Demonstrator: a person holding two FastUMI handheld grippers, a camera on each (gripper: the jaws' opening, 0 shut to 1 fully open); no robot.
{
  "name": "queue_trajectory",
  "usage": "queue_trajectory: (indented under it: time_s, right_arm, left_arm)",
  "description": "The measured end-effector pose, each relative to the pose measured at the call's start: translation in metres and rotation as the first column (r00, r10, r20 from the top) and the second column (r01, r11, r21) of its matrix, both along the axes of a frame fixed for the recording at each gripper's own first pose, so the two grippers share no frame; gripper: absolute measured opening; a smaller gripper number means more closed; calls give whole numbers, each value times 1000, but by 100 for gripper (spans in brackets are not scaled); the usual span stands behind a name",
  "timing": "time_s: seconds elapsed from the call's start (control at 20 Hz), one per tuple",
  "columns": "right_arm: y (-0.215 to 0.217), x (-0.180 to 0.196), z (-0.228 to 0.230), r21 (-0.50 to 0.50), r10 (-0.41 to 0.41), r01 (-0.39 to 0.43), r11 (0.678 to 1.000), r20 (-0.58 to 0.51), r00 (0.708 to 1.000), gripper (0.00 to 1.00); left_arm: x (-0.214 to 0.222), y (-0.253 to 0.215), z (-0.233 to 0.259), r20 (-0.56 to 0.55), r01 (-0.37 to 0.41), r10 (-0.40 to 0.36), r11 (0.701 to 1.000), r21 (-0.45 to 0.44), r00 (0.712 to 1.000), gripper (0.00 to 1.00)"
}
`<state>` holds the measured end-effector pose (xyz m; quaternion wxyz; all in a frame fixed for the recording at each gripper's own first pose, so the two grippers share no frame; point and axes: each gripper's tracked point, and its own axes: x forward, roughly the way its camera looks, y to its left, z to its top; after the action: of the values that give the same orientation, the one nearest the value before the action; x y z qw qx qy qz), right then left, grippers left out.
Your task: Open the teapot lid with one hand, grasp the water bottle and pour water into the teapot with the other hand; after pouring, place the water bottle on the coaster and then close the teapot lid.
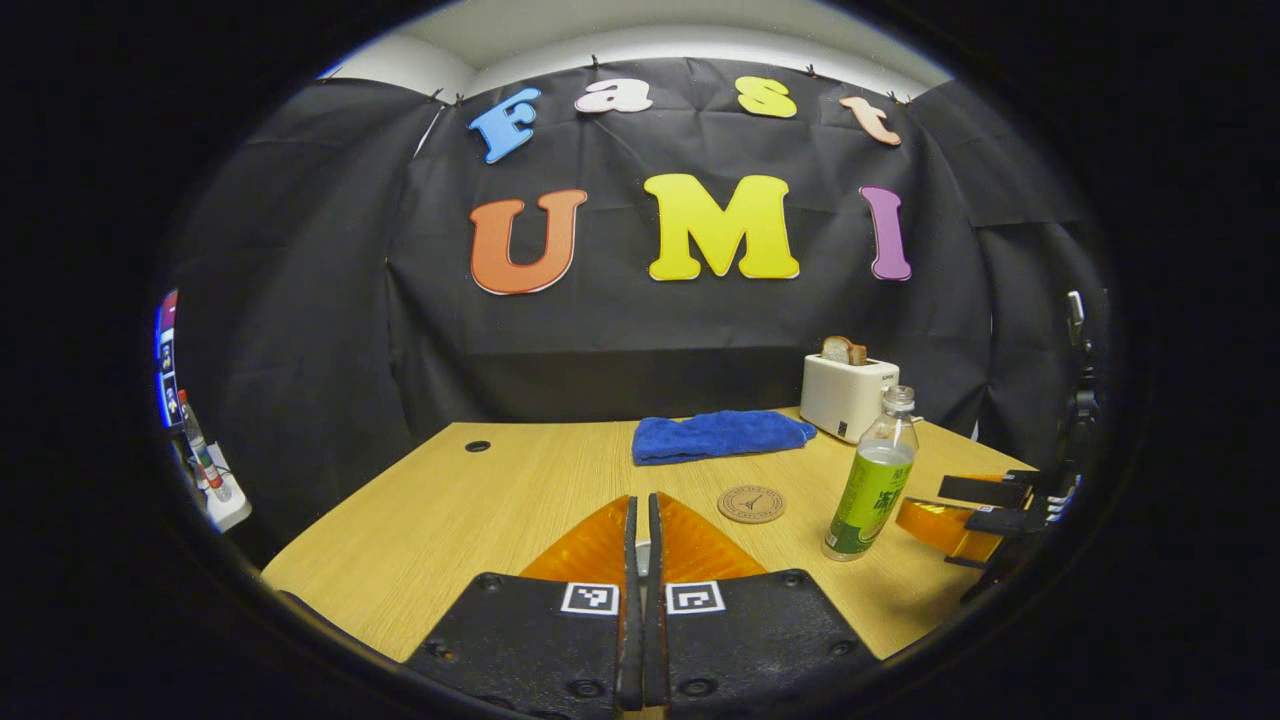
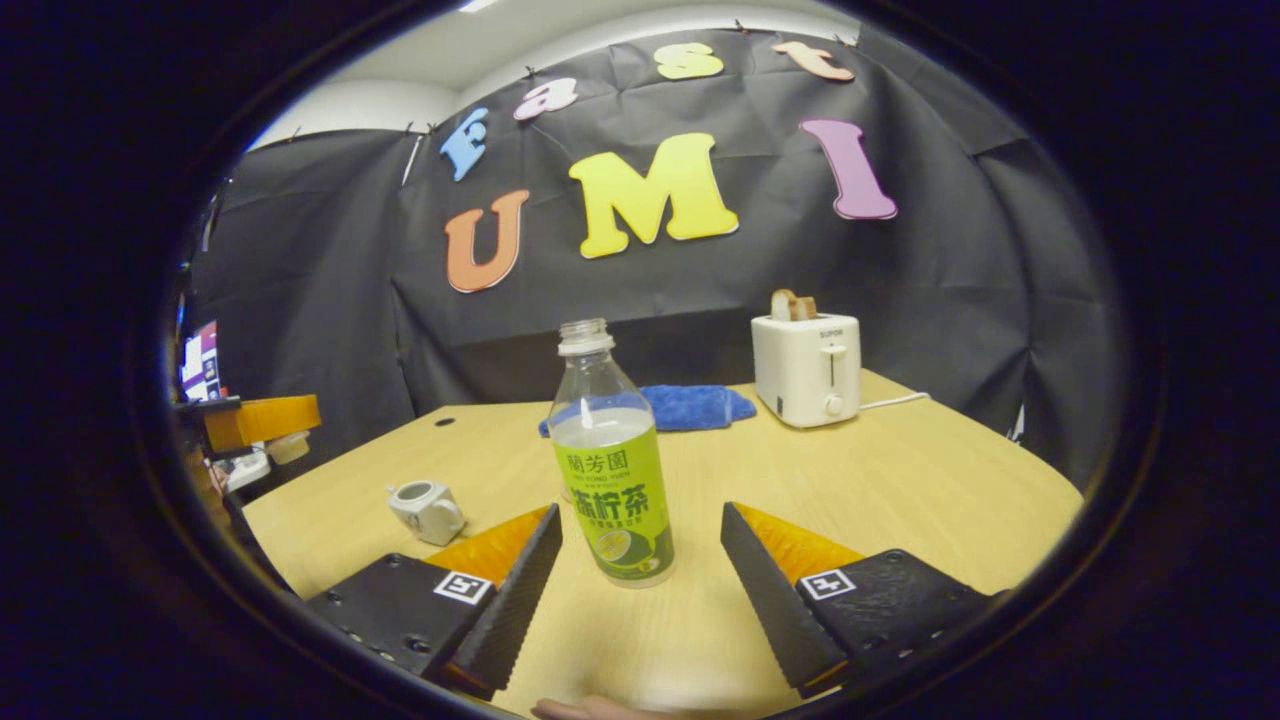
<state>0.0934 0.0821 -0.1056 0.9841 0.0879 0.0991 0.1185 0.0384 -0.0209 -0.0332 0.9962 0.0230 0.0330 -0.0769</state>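
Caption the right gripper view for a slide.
Open right claw flanks the upright water bottle on the table, teapot nearby.

I see a worktop [image 2: 900, 480] of pale wood grain, matt and smooth. The water bottle [image 2: 608, 460] is clear glossy plastic with a shiny printed wrap. The blue towel [image 1: 718, 436] looks like soft, fuzzy cloth, the toaster [image 2: 806, 368] smooth satin plastic, and the coaster [image 1: 751, 503] matt and cork-like.
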Motion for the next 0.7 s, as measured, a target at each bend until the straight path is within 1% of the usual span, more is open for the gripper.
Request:
queue_trajectory:
  time_s: [0.05,0.15,0.2,0.25,0.3,0.35,0.4,0.45,0.5,0.6,0.65,0.7]
  right_arm:
    - [4,6,0,-19,0,0,1000,4,1000,95]
    - [5,17,-5,-52,-19,20,998,14,1000,96]
    - [8,22,-7,-56,-20,21,998,16,1000,92]
    - [9,26,-8,-48,-32,33,998,7,999,92]
    - [11,30,-8,-33,-34,34,999,-1,999,96]
    - [16,32,-6,-16,-24,24,1000,-2,1000,92]
    - [22,34,-4,2,0,0,1000,-3,1000,92]
    - [22,38,-4,14,-6,6,1000,-5,1000,92]
    - [19,43,-5,8,-31,31,999,-7,999,93]
    - [18,48,-7,-5,-46,46,999,-5,999,78]
    - [22,48,-7,-14,-42,42,999,-2,999,77]
    - [25,49,-6,-30,-39,39,999,2,999,78]
  left_arm:
    - [-6,1,4,10,3,-3,1000,-3,1000,3]
    - [-16,3,7,23,4,-4,1000,-1,1000,3]
    - [-21,4,8,23,4,-4,1000,0,1000,3]
    - [-24,6,6,13,2,-2,1000,-1,1000,3]
    - [-28,7,2,-5,4,-4,1000,-3,1000,3]
    - [-31,9,2,-11,0,0,1000,-11,1000,3]
    - [-35,11,7,-8,2,-2,1000,-20,1000,3]
    - [-37,11,10,-7,8,-9,1000,-22,1000,3]
    - [-40,14,12,0,6,-6,1000,-25,1000,3]
    - [-44,21,14,3,9,-8,1000,-18,1000,3]
    - [-45,23,13,0,13,-13,1000,-14,1000,3]
    - [-46,26,14,1,18,-18,1000,-7,1000,3]
